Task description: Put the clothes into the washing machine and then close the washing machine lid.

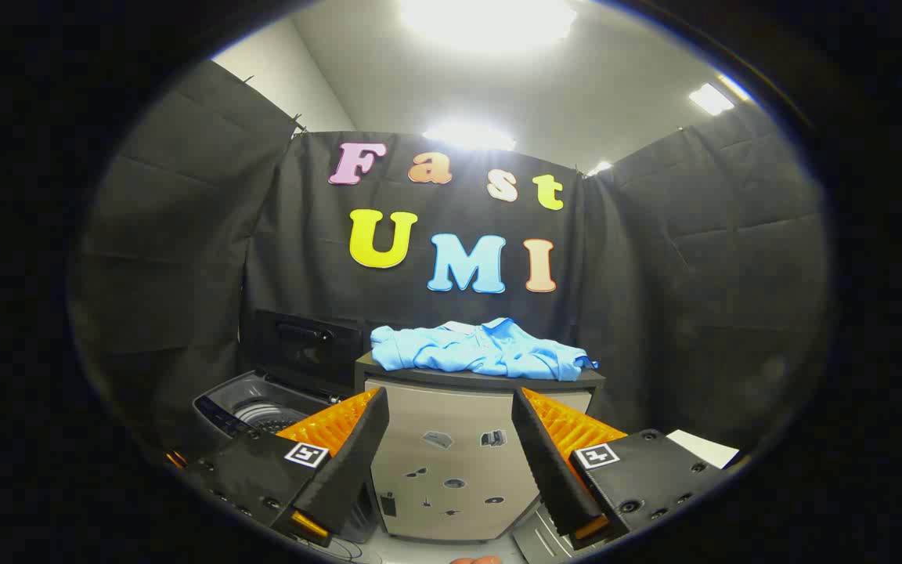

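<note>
— Where are the clothes right now?

— There's a light blue garment (482, 348), crumpled in a heap, lying on the dark top of a grey cabinet (451, 462). It spreads across most of that top, with one end trailing toward the right corner.

— And the gripper?

— The gripper (449, 403) is held low in front of the cabinet, its two fingers spread wide apart with nothing between them. Through the gap you see the cabinet's front face, which has a few small stickers on it. The garment sits beyond the fingers and above their tips, well apart from them.

— What about the washing machine?

— The washing machine (255, 407) stands just left of the cabinet, behind the left finger. Its lid (306, 348) is raised, standing upright at the back against the black cloth wall, and you can see down into the ribbed drum. I can't tell if anything lies inside it.

— Anything else around?

— A white sheet (705, 448) lies off to the right, past the right finger. Ceiling lights glare overhead.
</note>
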Demonstrator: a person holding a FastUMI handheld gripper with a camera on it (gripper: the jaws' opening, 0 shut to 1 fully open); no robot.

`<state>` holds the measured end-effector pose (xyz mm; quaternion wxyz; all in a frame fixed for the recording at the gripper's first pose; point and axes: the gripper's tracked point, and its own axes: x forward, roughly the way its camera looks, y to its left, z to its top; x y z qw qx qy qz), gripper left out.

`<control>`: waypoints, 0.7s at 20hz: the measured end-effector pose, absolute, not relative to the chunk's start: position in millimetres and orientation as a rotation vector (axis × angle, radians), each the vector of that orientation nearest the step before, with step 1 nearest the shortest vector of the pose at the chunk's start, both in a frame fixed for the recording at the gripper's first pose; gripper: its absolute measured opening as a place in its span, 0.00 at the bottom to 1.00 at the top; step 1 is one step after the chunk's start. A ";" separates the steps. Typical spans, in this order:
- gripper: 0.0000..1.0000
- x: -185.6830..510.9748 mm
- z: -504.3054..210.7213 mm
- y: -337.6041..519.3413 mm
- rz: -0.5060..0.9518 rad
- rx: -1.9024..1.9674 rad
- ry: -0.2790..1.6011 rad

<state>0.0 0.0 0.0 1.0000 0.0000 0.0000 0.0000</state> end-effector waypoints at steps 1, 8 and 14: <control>0.98 0.7 1.4 -0.5 -0.001 -0.002 -0.003; 0.98 4.5 -2.9 0.3 0.001 -0.011 0.002; 0.98 10.4 -5.3 4.4 0.004 -0.001 0.006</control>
